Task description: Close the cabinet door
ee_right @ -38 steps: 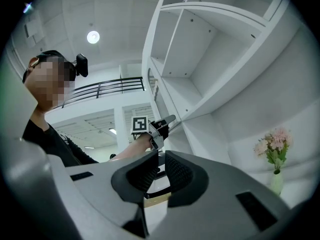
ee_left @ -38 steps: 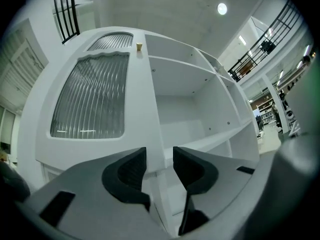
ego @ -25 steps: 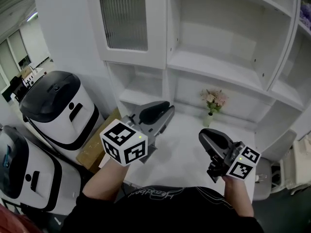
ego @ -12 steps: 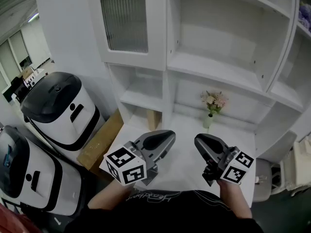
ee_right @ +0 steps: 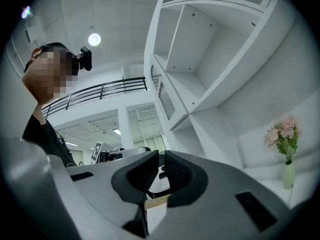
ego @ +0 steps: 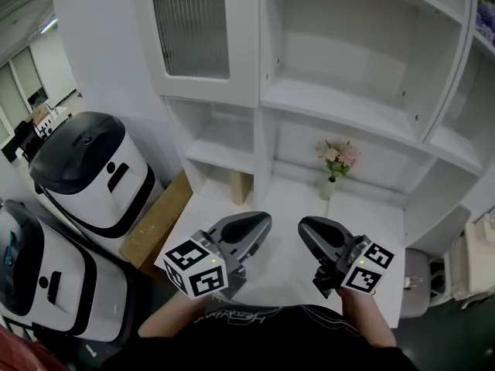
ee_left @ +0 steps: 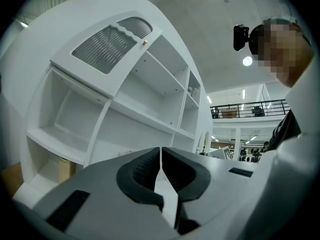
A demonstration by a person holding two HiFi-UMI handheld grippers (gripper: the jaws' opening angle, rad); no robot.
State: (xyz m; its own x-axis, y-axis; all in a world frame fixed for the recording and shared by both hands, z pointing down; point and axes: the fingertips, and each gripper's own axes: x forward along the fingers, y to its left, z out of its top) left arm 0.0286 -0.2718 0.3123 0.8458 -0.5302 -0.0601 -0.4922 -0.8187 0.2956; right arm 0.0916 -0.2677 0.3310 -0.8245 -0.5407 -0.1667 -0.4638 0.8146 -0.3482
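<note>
The white cabinet door (ego: 197, 29) with ribbed glass hangs at the upper left of the shelf unit; it seems to lie against the cabinet front. In the left gripper view the door (ee_left: 107, 46) shows a small knob (ee_left: 145, 42) at its right edge. My left gripper (ego: 263, 221) is low over the white table, well below the door, shut with nothing between its jaws (ee_left: 160, 151). My right gripper (ego: 304, 226) sits beside it, level with it, its jaws together and empty (ee_right: 161, 156). Neither gripper touches the cabinet.
A small vase of pink flowers (ego: 334, 165) stands on the white tabletop (ego: 286, 199) inside the lower shelf bay. A wooden block (ego: 241, 185) leans by the divider. Two white-and-black machines (ego: 89, 168) and a cardboard box (ego: 158, 222) stand left of the table.
Both grippers have dropped toward the near edge of the table, the left one farther, away from the cabinet. The left jaws have come together.
</note>
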